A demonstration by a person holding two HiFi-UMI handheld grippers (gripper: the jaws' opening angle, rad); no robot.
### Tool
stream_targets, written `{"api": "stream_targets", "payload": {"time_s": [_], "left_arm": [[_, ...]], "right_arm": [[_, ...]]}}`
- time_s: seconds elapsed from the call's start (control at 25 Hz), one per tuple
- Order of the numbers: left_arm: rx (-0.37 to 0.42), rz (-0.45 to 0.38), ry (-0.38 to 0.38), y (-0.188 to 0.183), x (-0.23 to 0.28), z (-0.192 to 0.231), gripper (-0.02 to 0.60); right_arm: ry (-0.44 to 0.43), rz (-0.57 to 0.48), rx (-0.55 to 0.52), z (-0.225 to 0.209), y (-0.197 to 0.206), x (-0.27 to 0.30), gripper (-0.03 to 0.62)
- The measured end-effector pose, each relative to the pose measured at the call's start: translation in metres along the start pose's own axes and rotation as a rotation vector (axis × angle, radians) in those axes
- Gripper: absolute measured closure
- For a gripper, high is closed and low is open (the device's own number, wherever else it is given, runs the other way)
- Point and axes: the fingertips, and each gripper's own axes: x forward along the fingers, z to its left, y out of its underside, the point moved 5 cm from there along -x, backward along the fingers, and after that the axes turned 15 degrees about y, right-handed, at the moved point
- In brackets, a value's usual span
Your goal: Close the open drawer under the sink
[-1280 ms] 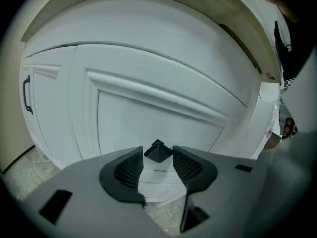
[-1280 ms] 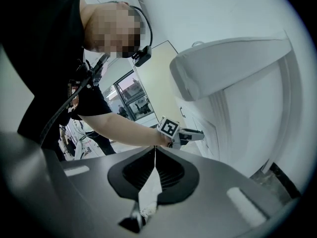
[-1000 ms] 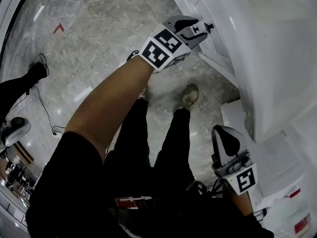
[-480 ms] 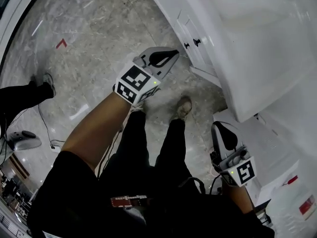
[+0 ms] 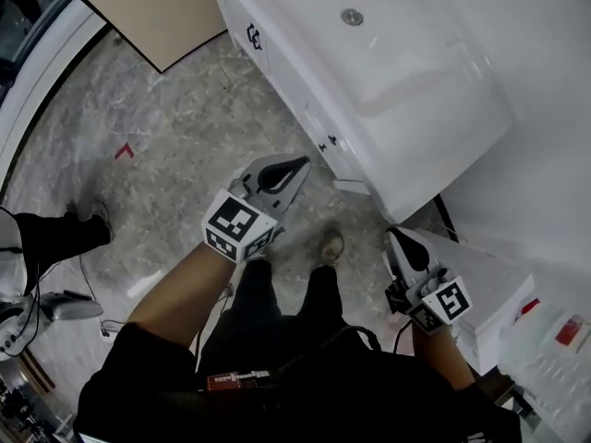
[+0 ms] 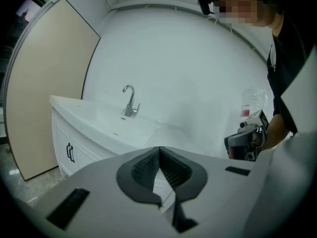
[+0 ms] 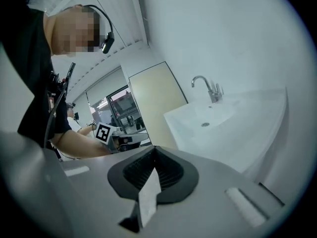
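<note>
Hanging over floor (image 5: pixel 157 164), left gripper (image 5: pixel 297 168) and right gripper (image 5: pixel 393 236) stand off sink (image 5: pixel 443 118) rim.

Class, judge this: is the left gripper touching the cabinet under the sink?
Apart. The left gripper view shows the shut left gripper short of the cabinet.

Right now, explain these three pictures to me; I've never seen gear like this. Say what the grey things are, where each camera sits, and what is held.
No robot here: a person holds a grey clamp in each hand, the left gripper and the right gripper. One picture looks down from the person's head; the other two come from cameras riding on each gripper, looking along its jaws. Ahead stands a white sink with a tap, over a cabinet whose drawers look shut. Both grippers' jaws are together, holding nothing.
</note>
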Motion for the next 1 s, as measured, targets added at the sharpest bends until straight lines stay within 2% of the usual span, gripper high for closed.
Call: {"api": "stream_targets", "payload": {"time_s": [0.08, 0.32, 0.48, 0.6, 0.76, 1.0], "left_arm": [[0.014, -0.025, -0.001, -0.027, -0.009, -0.016, 0.58], [0.048, -0.111, -0.025, -0.107, -0.043, -0.042, 0.58], [0.088, -0.133, -0.042, -0.152, -0.064, -0.057, 0.58], [0.074, -0.158, -0.053, -0.178, -0.078, -0.064, 0.58], [0.073, -0.183, -0.056, -0.207, -0.098, -0.079, 0.58], [0.132, -0.228, -0.032, -0.257, -0.117, -0.099, 0.58]], "right_arm": [[0.014, -0.012, 0.019, 0.006, -0.021, -0.005, 0.592], [0.034, -0.043, -0.036, 0.02, -0.072, -0.018, 0.594], [0.03, -0.089, 0.007, 0.03, -0.114, -0.023, 0.594], [0.039, -0.107, 0.01, 0.033, -0.14, -0.028, 0.594], [0.08, -0.081, -0.058, 0.033, -0.164, -0.038, 0.594], [0.117, -0.099, -0.073, 0.033, -0.216, -0.047, 0.594]]}}
